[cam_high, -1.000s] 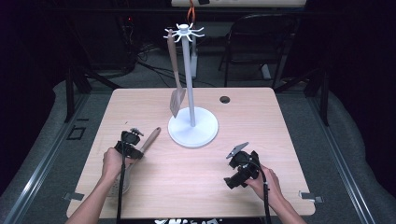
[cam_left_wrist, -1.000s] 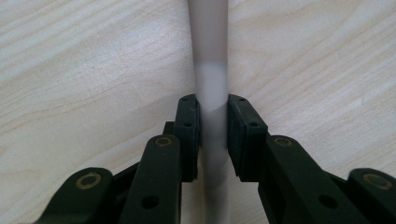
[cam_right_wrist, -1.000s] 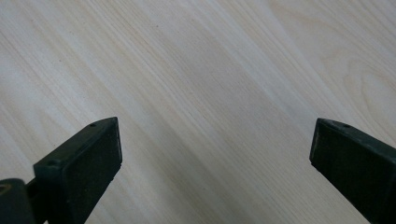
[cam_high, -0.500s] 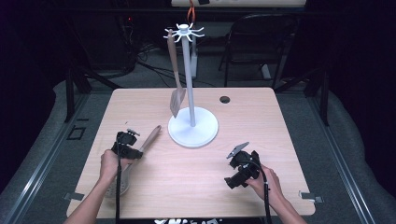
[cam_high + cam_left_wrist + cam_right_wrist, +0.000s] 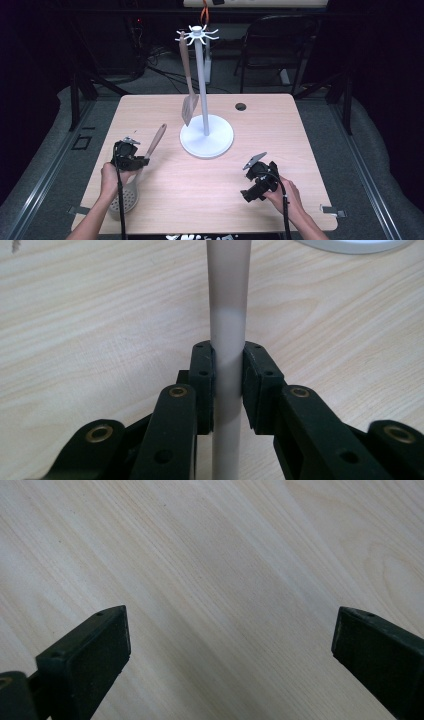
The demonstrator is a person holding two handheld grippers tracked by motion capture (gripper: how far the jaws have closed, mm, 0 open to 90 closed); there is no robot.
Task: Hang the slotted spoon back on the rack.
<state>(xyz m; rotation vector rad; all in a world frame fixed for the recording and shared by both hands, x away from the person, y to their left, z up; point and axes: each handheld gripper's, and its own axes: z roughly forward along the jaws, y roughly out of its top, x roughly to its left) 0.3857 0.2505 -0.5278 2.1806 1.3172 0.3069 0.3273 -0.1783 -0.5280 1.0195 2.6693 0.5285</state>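
Note:
A slotted skimmer lies at the table's near left, its round perforated head [image 5: 125, 200] by my left hand and its wooden handle [image 5: 156, 140] angling up toward the stand. My left gripper [image 5: 131, 159] is shut on that handle; in the left gripper view the pads [image 5: 204, 370] press both sides of the pale handle [image 5: 227, 315]. The white utensil stand [image 5: 206, 135] rises at mid-table, with a spatula [image 5: 189, 107] hanging from its top hooks. My right gripper [image 5: 252, 182] rests at the near right, its jaws wide open over bare wood [image 5: 230, 580].
A dark round grommet hole [image 5: 240, 106] sits in the tabletop behind the stand. A black chair [image 5: 280, 45] stands beyond the table's far edge. Light wood [image 5: 300, 140] lies between the stand's base and the right edge.
My left gripper has shifted a little to the left and risen slightly, taking the skimmer's handle with it. The right gripper has stayed put.

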